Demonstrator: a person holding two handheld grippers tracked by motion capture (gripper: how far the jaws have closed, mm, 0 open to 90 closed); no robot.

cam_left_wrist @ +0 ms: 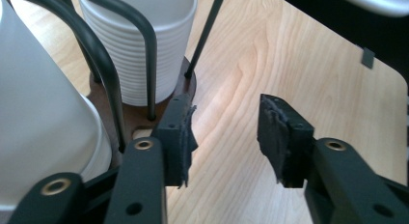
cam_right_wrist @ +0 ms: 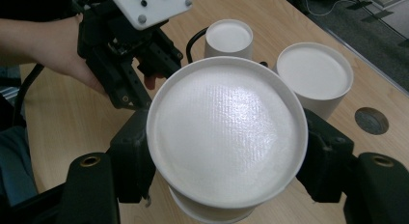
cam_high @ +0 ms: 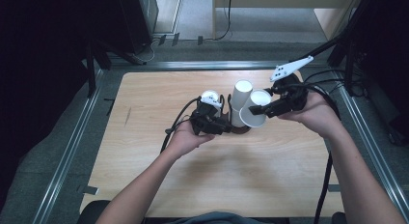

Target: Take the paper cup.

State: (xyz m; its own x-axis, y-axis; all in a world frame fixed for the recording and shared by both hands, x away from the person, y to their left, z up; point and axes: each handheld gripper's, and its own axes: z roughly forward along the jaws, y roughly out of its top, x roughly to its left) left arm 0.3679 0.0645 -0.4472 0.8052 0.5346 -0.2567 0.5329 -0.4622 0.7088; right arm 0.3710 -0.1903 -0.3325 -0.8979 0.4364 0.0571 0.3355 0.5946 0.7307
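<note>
Right gripper (cam_right_wrist: 226, 151) clamps a white paper cup (cam_right_wrist: 226, 137), base toward its camera.

Left gripper (cam_left_wrist: 226, 137), jaws parted on nothing, sits beside the dark wire cup rack (cam_left_wrist: 144, 79); its own view reveals the ribbed stack of cups (cam_left_wrist: 144, 45). From above, both hands meet mid-table (cam_high: 159, 185), the right hand (cam_high: 316, 113) tilting its cup against the rack.

- The left gripper (cam_left_wrist: 226, 137) is seen with its two black jaws parted over the wooden table (cam_left_wrist: 299, 64), nothing held between them.
- A stack of white cups (cam_left_wrist: 140, 45) is seen upright inside dark wire rods (cam_left_wrist: 144, 50) on a round brown base (cam_left_wrist: 185, 84).
- The left jaw is placed just beside that base.
- Another white cup (cam_left_wrist: 38, 113) is shown at the left edge.
</note>
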